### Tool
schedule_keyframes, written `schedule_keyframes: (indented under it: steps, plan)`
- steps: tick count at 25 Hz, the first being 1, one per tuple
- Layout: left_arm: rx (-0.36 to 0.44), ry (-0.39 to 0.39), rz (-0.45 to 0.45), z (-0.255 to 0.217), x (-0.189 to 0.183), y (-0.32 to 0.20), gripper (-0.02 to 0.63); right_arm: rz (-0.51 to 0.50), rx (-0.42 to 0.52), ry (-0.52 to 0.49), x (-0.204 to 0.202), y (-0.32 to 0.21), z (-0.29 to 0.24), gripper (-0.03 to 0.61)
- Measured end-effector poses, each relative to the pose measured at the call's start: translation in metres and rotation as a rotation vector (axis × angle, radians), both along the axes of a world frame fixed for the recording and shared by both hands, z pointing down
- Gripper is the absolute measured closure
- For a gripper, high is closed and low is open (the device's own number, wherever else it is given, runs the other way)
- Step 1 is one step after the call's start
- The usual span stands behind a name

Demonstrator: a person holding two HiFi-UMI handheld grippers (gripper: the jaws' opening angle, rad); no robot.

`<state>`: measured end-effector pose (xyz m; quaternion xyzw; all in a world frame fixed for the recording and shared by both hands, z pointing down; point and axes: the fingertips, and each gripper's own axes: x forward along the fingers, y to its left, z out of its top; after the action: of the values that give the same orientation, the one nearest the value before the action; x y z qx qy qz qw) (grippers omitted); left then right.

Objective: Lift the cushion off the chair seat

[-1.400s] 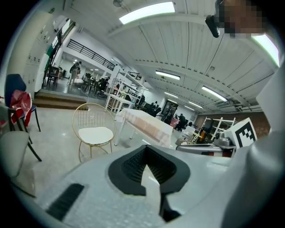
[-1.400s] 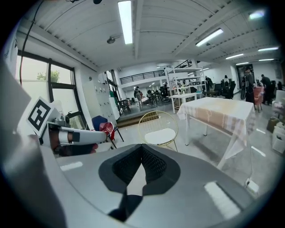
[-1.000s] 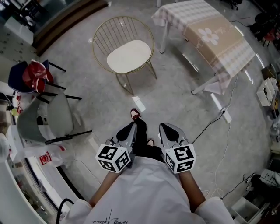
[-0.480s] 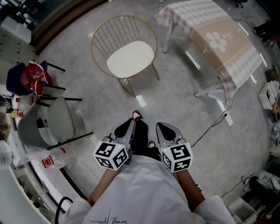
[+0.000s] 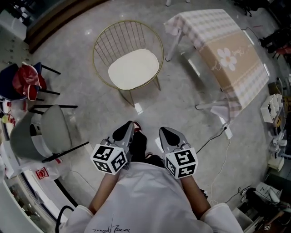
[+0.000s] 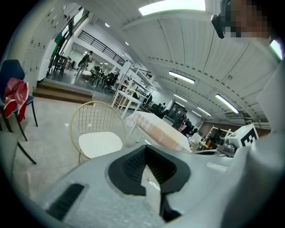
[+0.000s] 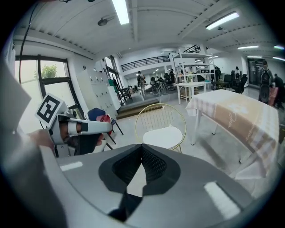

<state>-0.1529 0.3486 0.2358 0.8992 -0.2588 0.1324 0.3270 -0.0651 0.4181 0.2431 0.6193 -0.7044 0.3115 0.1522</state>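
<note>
On the chair (image 5: pixel 95 53) seat, cushion (image 5: pixel 133 69) lies untouched; lift not begun. Closed and empty, left gripper (image 5: pixel 125 129) and right gripper (image 5: pixel 165 134) hang well apart from it. Any ties too small to tell.

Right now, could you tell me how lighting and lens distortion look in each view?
Head view: even light, sharp cushion, pale glare streaks on the floor, bowed edges. Left gripper view: fisheye with black corners, ceiling light blown out. Right gripper view: same fisheye, window bright, chair clear.

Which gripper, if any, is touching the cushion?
Apart, both. Head view shows bare floor between the cushion and left gripper, right gripper.
</note>
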Motion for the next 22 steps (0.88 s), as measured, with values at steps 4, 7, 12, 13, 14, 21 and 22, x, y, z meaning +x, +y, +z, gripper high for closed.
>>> schedule_keyframes:
  steps: [4,7,12,13,14,21,22]
  plan:
    - [-0.012,0.014,-0.050,0.005,-0.015,-0.046,0.612,-0.040,-0.015,0.024,-0.006,-0.041,-0.002,0.570]
    - [-0.028,0.026,-0.094,0.009,-0.026,-0.076,0.612,-0.069,-0.030,0.052,-0.009,-0.070,-0.004,0.570]
    - [-0.052,0.034,-0.167,0.020,-0.045,-0.113,0.612,-0.094,-0.049,0.067,-0.016,-0.106,-0.005,0.569]
    - [-0.063,0.041,-0.172,0.022,-0.048,-0.117,0.612,-0.098,-0.052,0.073,-0.016,-0.112,-0.005,0.569]
    - [-0.070,0.044,-0.174,0.024,-0.049,-0.121,0.612,-0.104,-0.057,0.081,-0.016,-0.117,-0.005,0.569]
    - [-0.086,0.063,-0.185,0.028,-0.053,-0.143,0.612,-0.148,-0.064,0.122,-0.018,-0.149,-0.009,0.569]
    - [-0.086,0.065,-0.192,0.028,-0.054,-0.146,0.612,-0.157,-0.063,0.125,-0.018,-0.153,-0.009,0.568]
